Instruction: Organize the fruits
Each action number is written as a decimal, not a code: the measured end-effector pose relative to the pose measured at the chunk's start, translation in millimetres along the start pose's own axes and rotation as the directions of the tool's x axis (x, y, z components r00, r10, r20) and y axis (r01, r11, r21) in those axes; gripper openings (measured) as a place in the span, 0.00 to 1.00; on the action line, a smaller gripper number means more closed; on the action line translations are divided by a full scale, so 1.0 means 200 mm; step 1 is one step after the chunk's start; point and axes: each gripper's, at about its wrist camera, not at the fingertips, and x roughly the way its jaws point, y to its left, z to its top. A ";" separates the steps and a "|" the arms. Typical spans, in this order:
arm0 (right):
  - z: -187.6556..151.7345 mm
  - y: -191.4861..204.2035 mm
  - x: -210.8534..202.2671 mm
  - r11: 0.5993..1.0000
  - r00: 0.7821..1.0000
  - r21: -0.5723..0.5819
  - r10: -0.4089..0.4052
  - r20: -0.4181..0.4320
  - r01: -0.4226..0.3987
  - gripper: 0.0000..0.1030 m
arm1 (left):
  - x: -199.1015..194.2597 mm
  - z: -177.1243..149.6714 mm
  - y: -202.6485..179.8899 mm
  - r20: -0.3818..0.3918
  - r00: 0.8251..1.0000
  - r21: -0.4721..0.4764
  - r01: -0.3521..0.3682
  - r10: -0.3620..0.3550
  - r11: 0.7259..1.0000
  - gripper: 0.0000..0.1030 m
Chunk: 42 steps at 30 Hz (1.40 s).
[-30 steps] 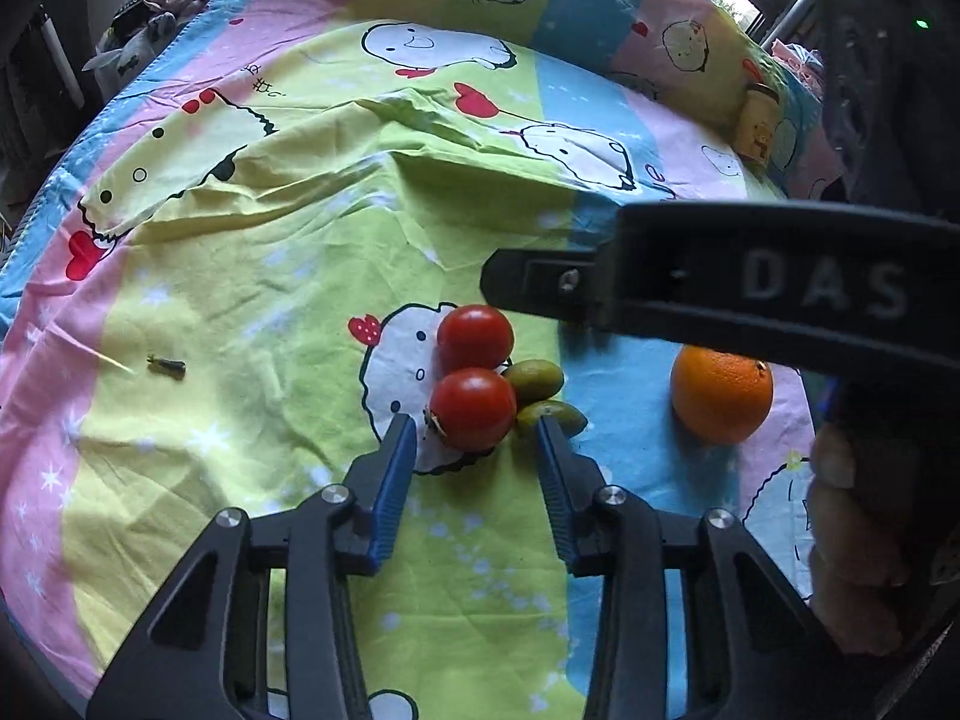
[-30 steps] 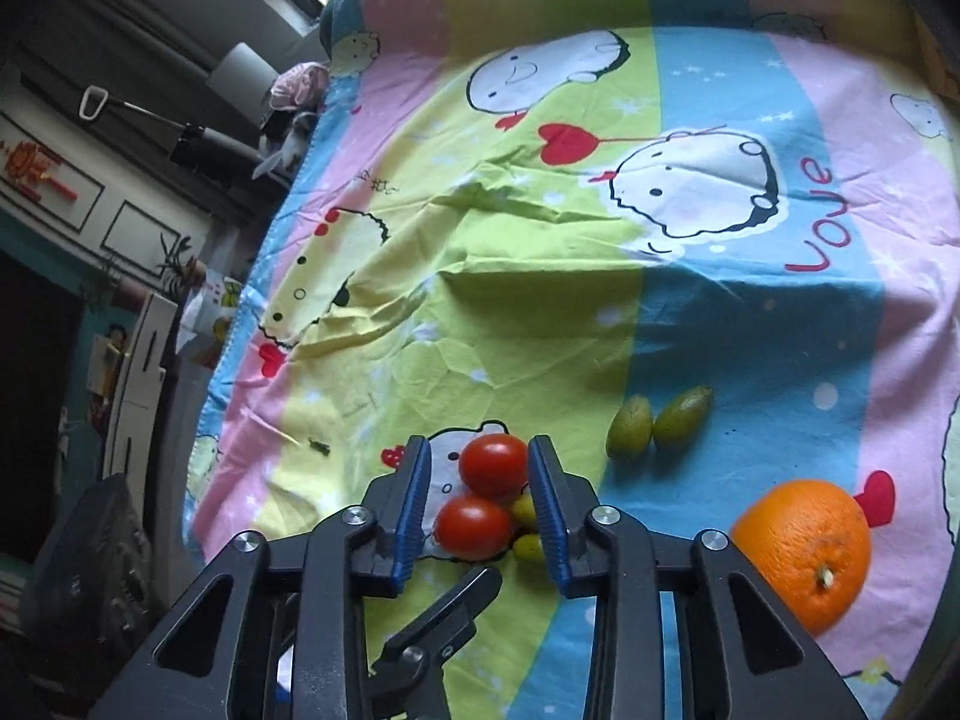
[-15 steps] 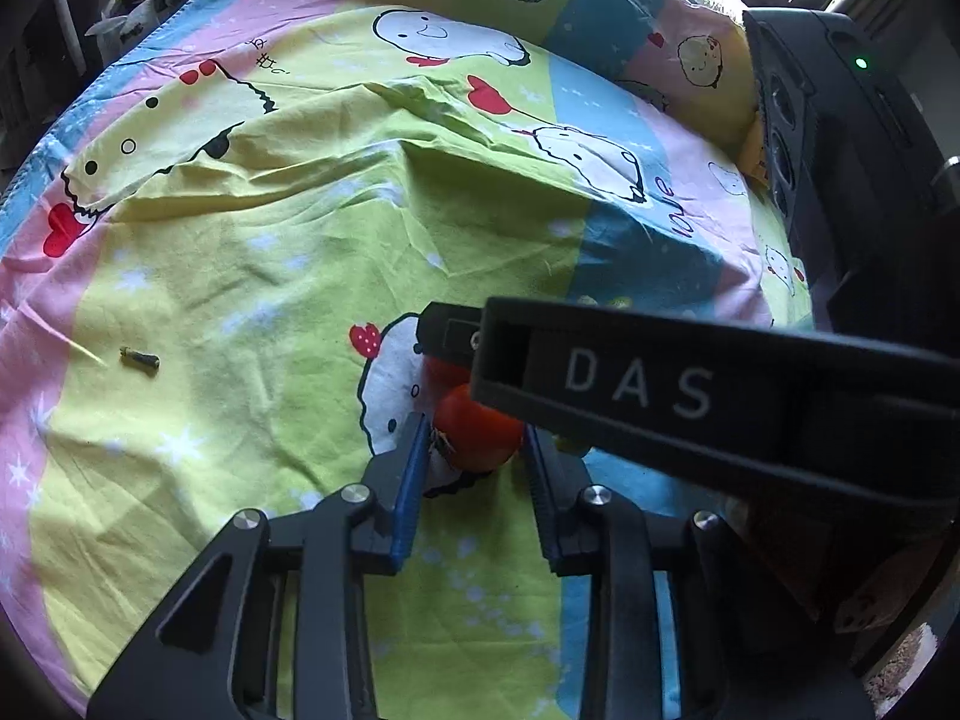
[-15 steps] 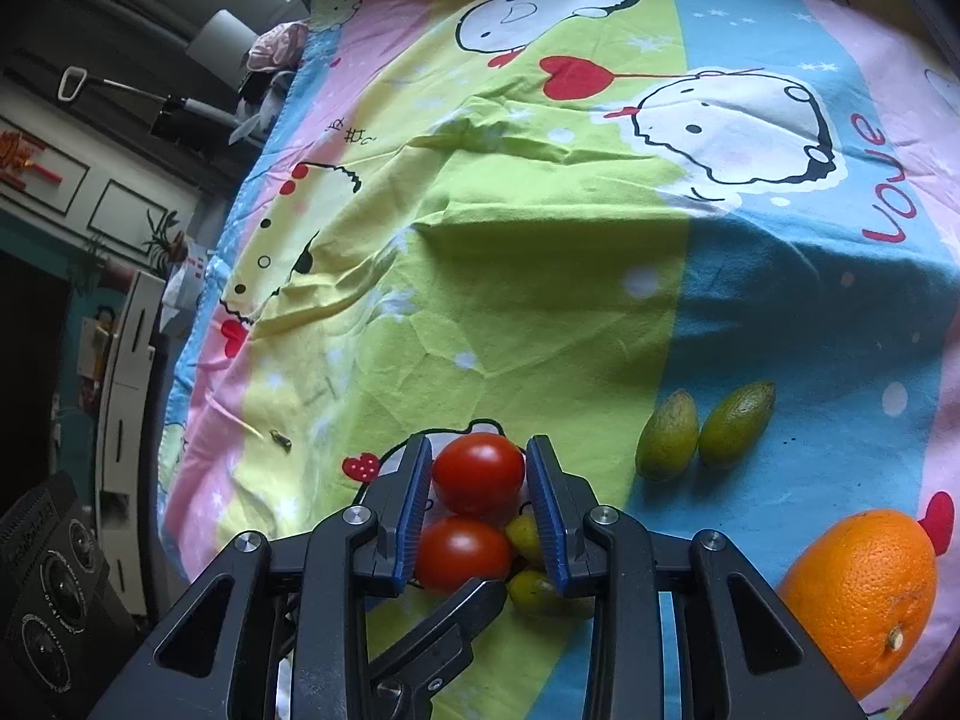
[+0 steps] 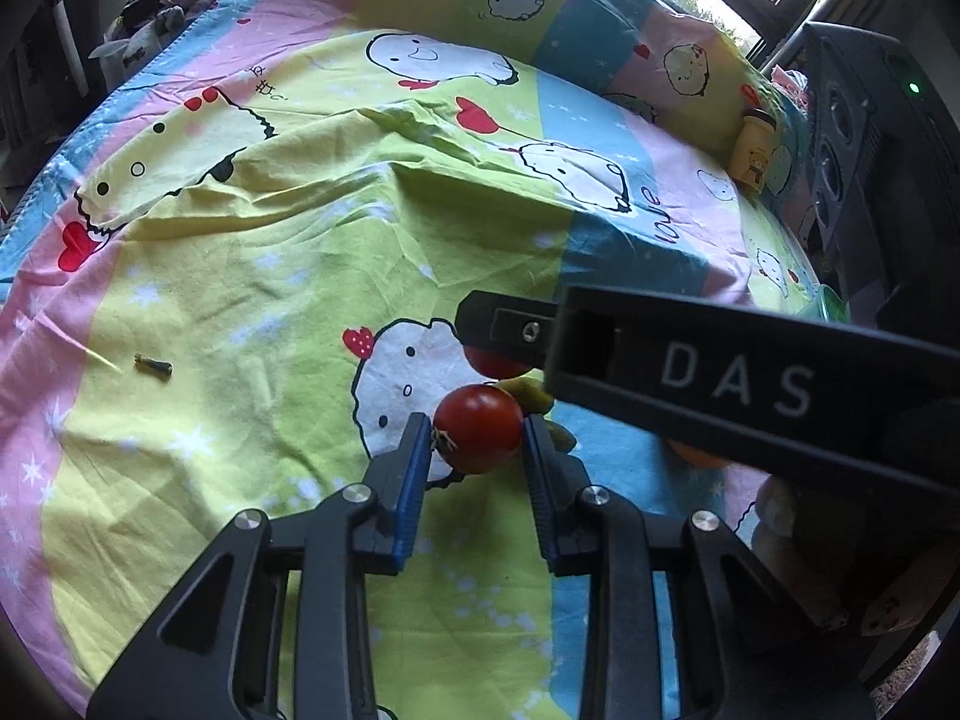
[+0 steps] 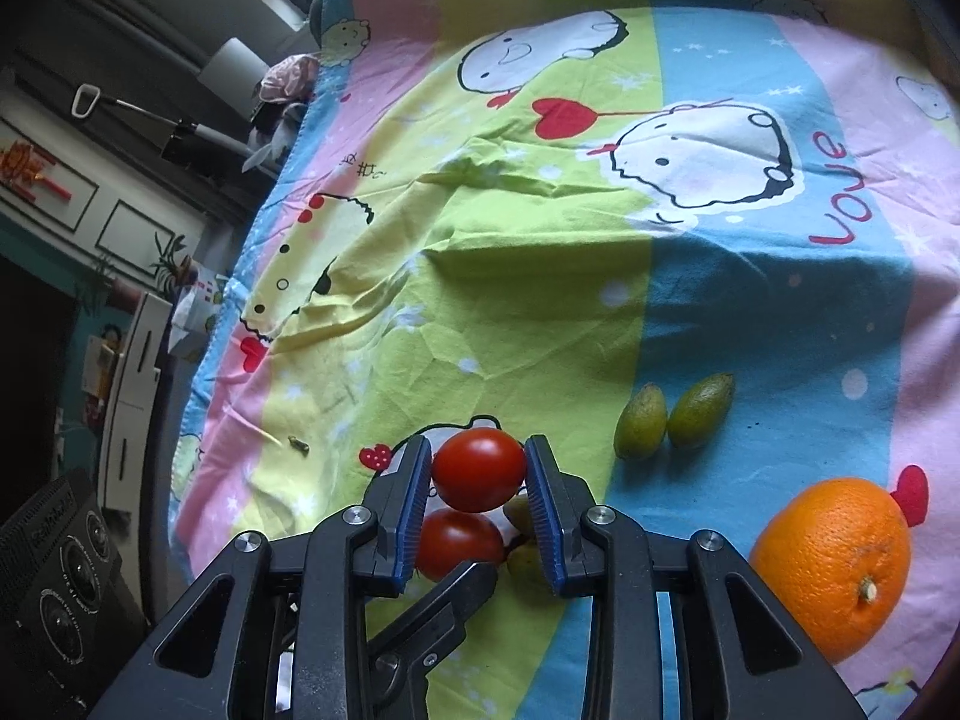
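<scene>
Two red tomatoes lie together on a cartoon bedsheet (image 5: 288,276). In the left wrist view my left gripper (image 5: 477,420) is shut on the nearer tomato (image 5: 478,429), blue pads pressing both sides. A finger (image 5: 510,333) of the right gripper crosses above it and hides most of the farther tomato (image 5: 495,365). In the right wrist view my right gripper (image 6: 480,444) is shut on that farther tomato (image 6: 478,468). The other tomato (image 6: 459,543) sits just below it. Two green fruits (image 6: 672,420) and an orange (image 6: 831,567) lie to the right. Smaller green fruits (image 6: 523,510) touch the tomatoes.
A small dark object (image 5: 153,367) lies on the sheet to the left. A yellow jar (image 5: 756,147) stands at the far right edge by the pillow. A black speaker (image 6: 60,570) sits off the bed's left edge. A hand (image 5: 780,516) holds the right gripper.
The left gripper's jaws went from open around the nearer tomato to shut on it. The right gripper came down over the farther tomato and narrowed onto it.
</scene>
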 end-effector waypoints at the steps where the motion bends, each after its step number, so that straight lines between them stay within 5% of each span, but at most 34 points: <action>1: -0.01 0.00 -0.03 1.000 1.000 -0.001 -0.005 0.016 0.005 0.33 | -0.01 0.00 -0.01 0.010 1.000 0.008 -0.006 0.006 1.000 0.30; 13: -0.12 -0.05 -0.36 0.999 0.979 0.037 -0.025 0.204 0.017 0.33 | -0.15 -0.02 -0.08 0.120 0.993 0.062 -0.006 -0.001 0.998 0.30; 24: -0.25 -0.16 -0.56 0.990 0.942 0.113 -0.114 0.317 0.081 0.33 | -0.24 -0.05 -0.16 0.182 0.983 0.102 -0.006 -0.013 0.995 0.30; 34: -0.29 -0.20 -0.69 0.990 0.924 0.126 -0.100 0.369 0.057 0.33 | -0.36 -0.09 -0.32 0.274 0.961 0.175 -0.006 -0.043 0.985 0.24; 42: -0.34 -0.27 -0.84 0.986 0.894 0.157 -0.113 0.433 0.049 0.33 | -0.34 -0.09 -0.46 0.253 0.963 0.245 0.034 -0.098 0.969 0.24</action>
